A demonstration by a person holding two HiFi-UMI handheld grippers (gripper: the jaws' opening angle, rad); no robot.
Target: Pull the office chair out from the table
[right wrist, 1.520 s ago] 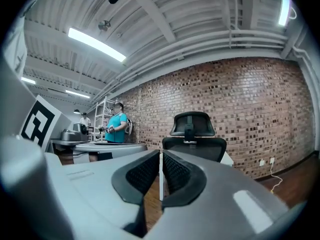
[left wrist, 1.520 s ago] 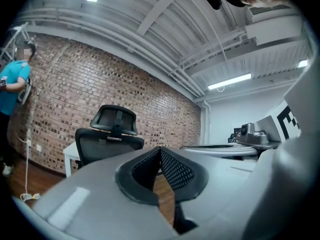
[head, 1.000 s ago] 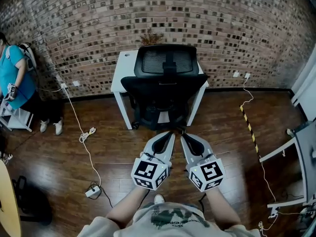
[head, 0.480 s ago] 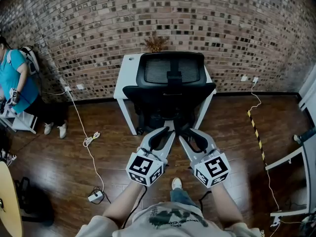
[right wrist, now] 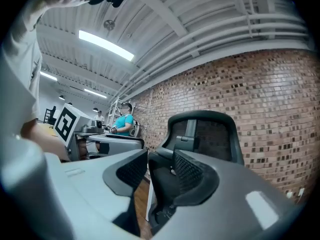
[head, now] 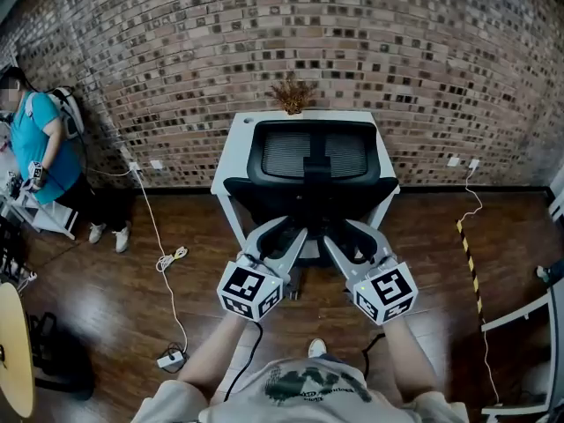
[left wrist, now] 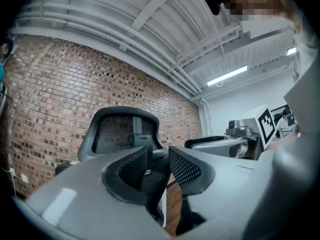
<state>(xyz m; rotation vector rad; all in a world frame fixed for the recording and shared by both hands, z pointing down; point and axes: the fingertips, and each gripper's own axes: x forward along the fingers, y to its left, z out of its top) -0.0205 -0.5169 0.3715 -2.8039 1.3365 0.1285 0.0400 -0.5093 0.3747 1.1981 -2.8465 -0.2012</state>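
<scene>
Bystander (head: 40, 144) in a teal top stands at the far left by the brick wall, and a pale cable (head: 163, 258) trails across the wooden floor, well apart from the work.

Next comes the left gripper (head: 275, 233), held out level toward the chair's lower back. Its jaws have just been opening and now stand partly spread. In the left gripper view, only the chair's dark edge and a white leg show through the gap, and the pads press on nothing.

In the centre, the office chair (head: 282, 152) is tucked close against the white surface (head: 231, 146). Its mesh backrest faces the person, and a dried plant (head: 293, 93) stands on top by the wall.

The right gripper (head: 352, 233) mirrors the left, just beside it. Its jaws have also just been opening and are parted. The chair's frame is visible between and beyond them but is not pinched. Whether either tip touches the chair cannot be told from the head view.

Striped tape (head: 469, 258) lies on the floor further right.

Judging by this, the pull has not begun. What remains is to close both sets of jaws on the chair's back or frame, then draw it away from the surface.
</scene>
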